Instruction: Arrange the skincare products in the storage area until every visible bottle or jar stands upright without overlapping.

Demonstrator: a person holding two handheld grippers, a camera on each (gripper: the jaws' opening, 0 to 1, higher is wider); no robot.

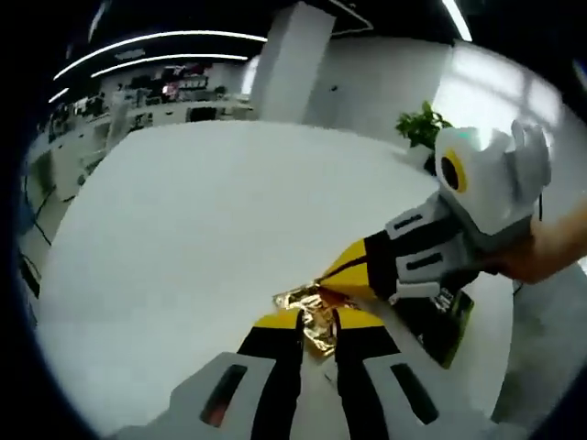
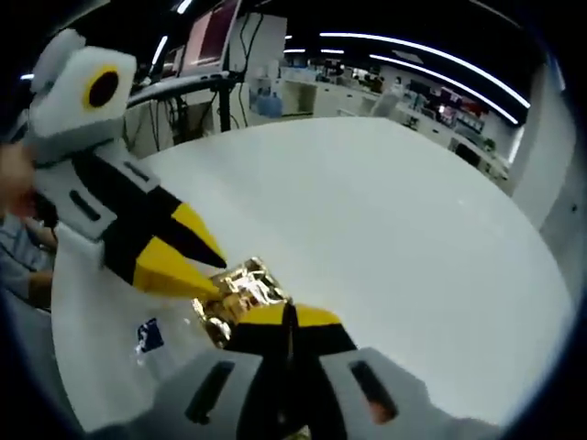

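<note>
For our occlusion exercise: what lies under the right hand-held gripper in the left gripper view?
A dark green-edged flat item lies on the white table, partly covered by the right hand-held gripper. Both hand-held grippers pinch gold foil.

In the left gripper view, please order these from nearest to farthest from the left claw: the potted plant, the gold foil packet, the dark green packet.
1. Gold foil packet: at the tips of the left claw, on the white table.
2. Dark green packet: to the right, under the right claw.
3. Potted plant: beyond the table's far right edge.

One gold foil packet [image 1: 312, 316]; one green-black pouch [image 1: 449, 321]; one potted plant [image 1: 422, 128].
</note>
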